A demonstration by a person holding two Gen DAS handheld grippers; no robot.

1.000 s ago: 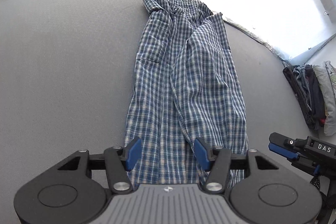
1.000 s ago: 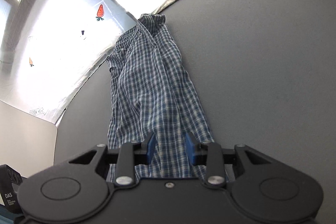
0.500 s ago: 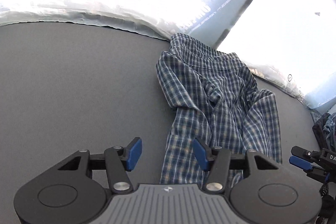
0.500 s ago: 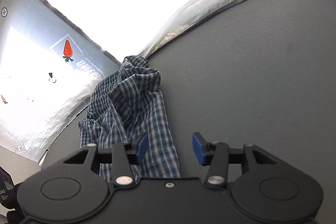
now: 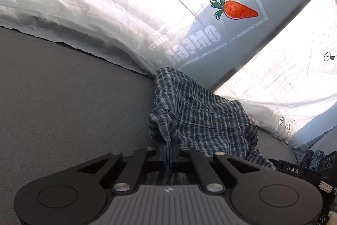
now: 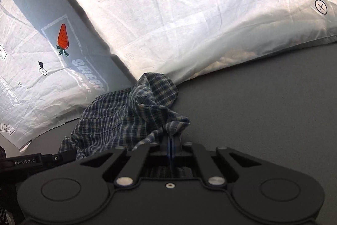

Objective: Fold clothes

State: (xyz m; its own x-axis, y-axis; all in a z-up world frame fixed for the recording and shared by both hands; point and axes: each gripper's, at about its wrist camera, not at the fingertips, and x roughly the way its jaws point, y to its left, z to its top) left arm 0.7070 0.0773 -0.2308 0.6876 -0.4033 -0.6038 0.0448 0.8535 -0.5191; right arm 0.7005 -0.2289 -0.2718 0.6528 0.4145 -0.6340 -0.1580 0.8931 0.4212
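Grey surface point(image 5: 63, 109) bears plaid shirt point(image 5: 202, 119), pinched by both tools.

One plaid shirt point(image 5: 202, 117), two tongs, two printed carrots, one grey surface point(image 5: 63, 98).

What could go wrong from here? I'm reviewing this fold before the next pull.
1. Both grippers, left and right, are shut on thin pinches of the shirt; a sharp pull might slip one corner free.
2. The shirt is bunched against the white sheet at the mat edge, so lifting could snag or drag that sheet.
3. The cloth between the grips is crumpled, so the fold may set creases.
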